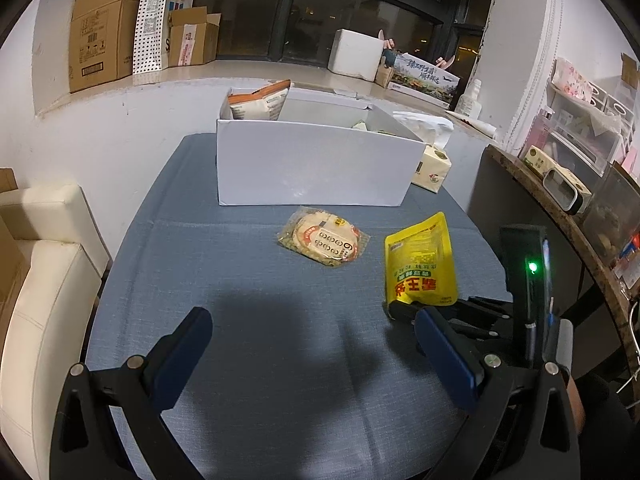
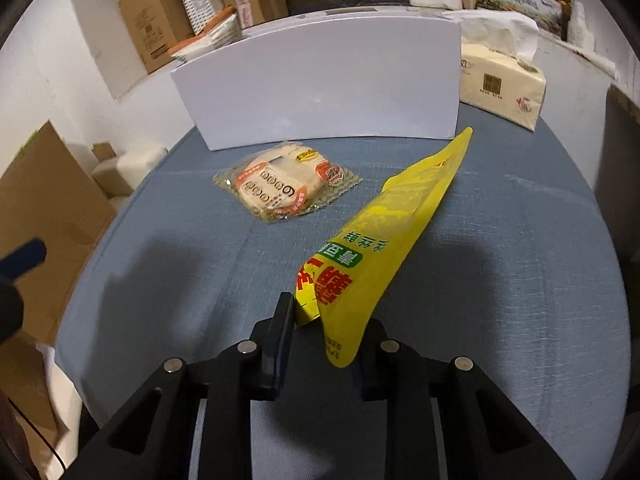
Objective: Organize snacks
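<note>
A yellow snack pouch (image 2: 372, 248) is held by its lower end in my right gripper (image 2: 320, 320), which is shut on it; the pouch is lifted off the blue tablecloth. It also shows in the left wrist view (image 1: 420, 260), with the right gripper (image 1: 404, 312) below it. A clear-wrapped round cracker pack (image 1: 323, 238) lies flat on the cloth in front of the white box (image 1: 312, 168); it shows in the right wrist view (image 2: 286, 186) too. The box (image 2: 320, 88) holds an orange-white bag (image 1: 258, 102). My left gripper (image 1: 316, 336) is open and empty above the near cloth.
A tissue pack (image 1: 432, 164) stands right of the box, also in the right wrist view (image 2: 502, 84). A dark shelf edge (image 1: 560, 232) with clutter runs along the right. A cream sofa (image 1: 40, 280) is left of the table. Cardboard boxes (image 1: 104, 28) sit on the windowsill.
</note>
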`<state>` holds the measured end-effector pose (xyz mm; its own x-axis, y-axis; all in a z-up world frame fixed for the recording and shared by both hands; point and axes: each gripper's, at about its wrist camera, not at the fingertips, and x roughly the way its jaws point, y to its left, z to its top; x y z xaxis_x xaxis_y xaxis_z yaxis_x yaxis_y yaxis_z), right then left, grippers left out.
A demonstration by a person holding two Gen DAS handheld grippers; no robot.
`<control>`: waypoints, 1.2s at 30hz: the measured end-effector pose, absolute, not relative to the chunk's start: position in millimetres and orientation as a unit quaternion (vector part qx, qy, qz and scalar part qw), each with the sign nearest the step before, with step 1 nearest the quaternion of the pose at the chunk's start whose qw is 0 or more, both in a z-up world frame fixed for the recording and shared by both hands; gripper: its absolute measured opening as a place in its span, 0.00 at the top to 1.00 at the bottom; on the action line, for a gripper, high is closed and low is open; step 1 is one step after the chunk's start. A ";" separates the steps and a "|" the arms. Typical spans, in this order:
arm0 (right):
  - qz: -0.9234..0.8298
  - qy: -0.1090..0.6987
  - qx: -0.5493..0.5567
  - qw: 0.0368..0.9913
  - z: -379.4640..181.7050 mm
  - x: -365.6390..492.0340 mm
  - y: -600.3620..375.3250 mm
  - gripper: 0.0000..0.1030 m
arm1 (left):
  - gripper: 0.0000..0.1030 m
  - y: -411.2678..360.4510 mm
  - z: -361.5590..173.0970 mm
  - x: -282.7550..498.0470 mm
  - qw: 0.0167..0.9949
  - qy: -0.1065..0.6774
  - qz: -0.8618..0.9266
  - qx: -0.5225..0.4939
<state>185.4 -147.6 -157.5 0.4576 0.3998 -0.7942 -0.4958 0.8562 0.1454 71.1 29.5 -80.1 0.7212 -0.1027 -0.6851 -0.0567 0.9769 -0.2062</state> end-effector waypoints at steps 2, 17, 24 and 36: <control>0.259 0.443 -0.066 0.856 -154.3 181.6 -149.8 0.75 | 0.00 29.1 -80.4 71.9 0.922 0.373 -0.012 -0.103; 0.240 0.389 -0.126 0.880 -114.8 161.5 -160.2 0.96 | 0.00 20.2 -103.4 112.1 0.914 0.396 -0.008 -0.092; 0.243 0.386 -0.120 0.882 -119.9 160.0 -169.2 0.96 | 0.00 17.8 -105.4 110.8 0.913 0.398 -0.011 -0.091; 0.231 0.369 -0.152 0.887 -133.3 166.5 -156.2 0.10 | 0.00 20.0 -101.3 105.2 0.915 0.392 -0.014 -0.098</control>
